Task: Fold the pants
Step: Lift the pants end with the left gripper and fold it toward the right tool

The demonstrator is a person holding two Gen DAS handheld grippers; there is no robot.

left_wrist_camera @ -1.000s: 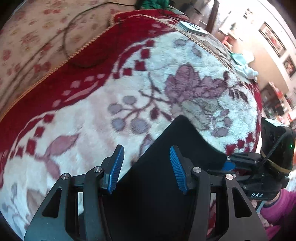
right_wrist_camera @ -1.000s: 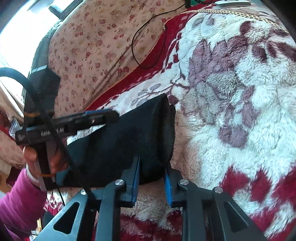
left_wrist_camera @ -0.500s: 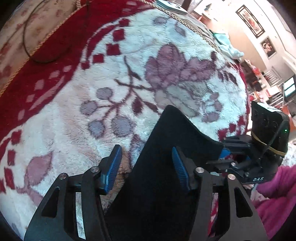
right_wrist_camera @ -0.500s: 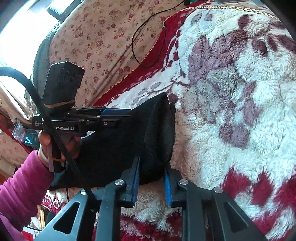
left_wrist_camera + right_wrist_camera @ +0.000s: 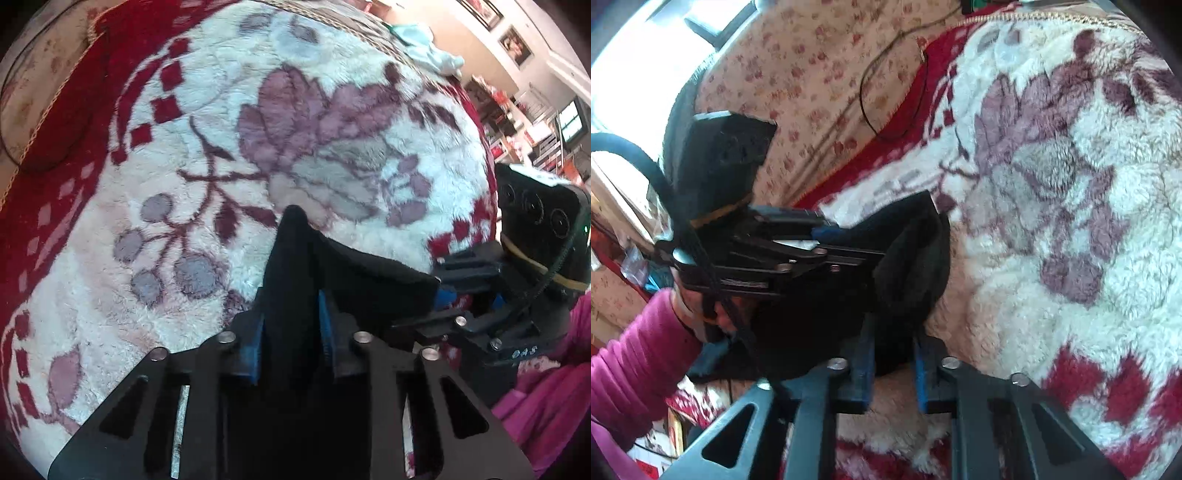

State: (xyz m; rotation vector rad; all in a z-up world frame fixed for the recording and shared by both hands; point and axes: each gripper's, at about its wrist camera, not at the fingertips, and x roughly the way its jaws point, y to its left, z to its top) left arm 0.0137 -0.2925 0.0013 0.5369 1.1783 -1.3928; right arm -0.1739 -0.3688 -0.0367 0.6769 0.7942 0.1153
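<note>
Both grippers pinch the black pants (image 5: 354, 273) on a plush floral blanket (image 5: 207, 155).

From the left wrist, we see the left gripper (image 5: 291, 332) closing, its blue pads on a raised fold of the dark cloth that peaks toward 12 o'clock, with the right gripper (image 5: 447, 295) at 3 o'clock clamped on the same edge. From the right wrist, a magenta sleeve (image 5: 639, 373) enters at 8 o'clock, and a thin cable (image 5: 886, 92) loops at 12 o'clock.
</note>
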